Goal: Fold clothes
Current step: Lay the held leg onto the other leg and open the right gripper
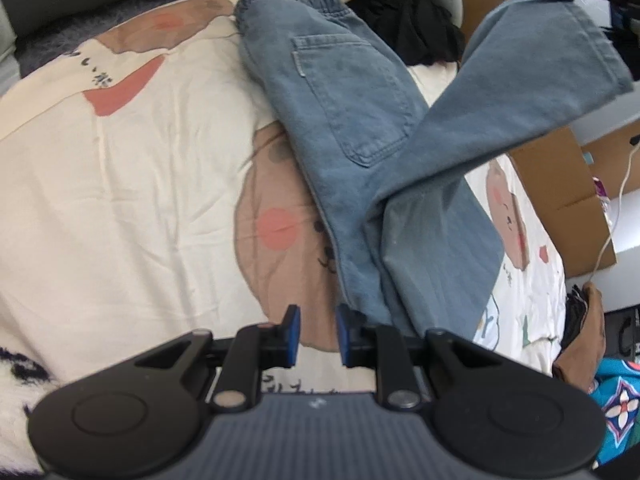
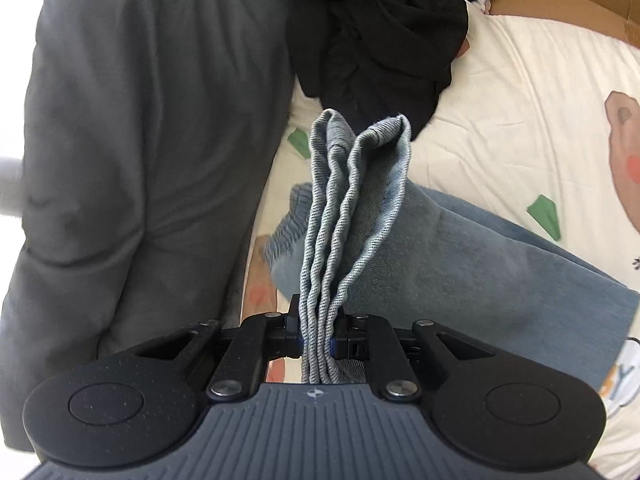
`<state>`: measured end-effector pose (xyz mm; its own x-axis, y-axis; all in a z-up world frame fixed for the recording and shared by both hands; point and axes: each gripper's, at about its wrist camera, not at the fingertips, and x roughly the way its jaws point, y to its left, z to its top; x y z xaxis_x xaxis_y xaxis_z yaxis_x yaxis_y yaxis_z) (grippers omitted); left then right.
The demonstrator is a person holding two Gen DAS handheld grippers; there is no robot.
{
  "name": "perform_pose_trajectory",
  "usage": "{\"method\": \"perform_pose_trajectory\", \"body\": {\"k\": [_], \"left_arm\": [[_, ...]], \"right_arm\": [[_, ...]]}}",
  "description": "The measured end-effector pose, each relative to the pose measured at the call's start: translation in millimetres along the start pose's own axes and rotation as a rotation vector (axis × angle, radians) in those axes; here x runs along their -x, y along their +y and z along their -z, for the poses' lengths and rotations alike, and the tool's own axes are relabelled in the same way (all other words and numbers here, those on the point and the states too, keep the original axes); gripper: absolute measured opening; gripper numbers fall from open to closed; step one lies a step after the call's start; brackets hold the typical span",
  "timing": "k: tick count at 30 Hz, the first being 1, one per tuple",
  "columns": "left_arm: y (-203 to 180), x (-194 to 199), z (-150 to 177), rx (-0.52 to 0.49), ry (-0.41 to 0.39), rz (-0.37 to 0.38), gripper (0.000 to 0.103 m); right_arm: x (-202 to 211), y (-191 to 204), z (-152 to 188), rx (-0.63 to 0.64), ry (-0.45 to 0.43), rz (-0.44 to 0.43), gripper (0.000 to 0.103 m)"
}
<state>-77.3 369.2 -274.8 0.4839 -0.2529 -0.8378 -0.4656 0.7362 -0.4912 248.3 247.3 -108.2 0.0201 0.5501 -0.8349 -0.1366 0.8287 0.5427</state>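
My right gripper [image 2: 316,346] is clamped on the bunched hem of the jeans [image 1: 360,128], legs lifted over toward the waistband ahead of it. Left gripper [image 1: 318,334] sits narrowly parted, empty, w/ the fold just ahead. Lengthwise fold looks in; crosswise fold partway, not laid flat.

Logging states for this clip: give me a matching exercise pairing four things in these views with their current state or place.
Things:
1. left gripper
2. right gripper
3. jeans waistband
4. black garment

States:
A. crumpled in a heap beyond the jeans
B. flat on the printed bedsheet
C. open, holding nothing
D. shut on bunched trouser-leg hems

Pairs: 1-C, 2-D, 3-B, 4-A
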Motion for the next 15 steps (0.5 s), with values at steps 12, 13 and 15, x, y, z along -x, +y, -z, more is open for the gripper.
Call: {"method": "perform_pose_trajectory", "body": {"k": [12, 13, 15], "left_arm": [[18, -3, -15, 0.138, -0.070, -0.038, 0.022], [19, -4, -16, 0.149, -0.079, -0.046, 0.022], [22, -5, -19, 0.171, -0.098, -0.063, 0.022]], "right_arm": [[-116, -11, -16, -0.093, -0.024, -0.095, 0.014], [-126, -12, -17, -0.101, -0.021, -0.101, 0.016], [-144, -15, -19, -0.150, -0.016, -0.140, 0.034]]}}
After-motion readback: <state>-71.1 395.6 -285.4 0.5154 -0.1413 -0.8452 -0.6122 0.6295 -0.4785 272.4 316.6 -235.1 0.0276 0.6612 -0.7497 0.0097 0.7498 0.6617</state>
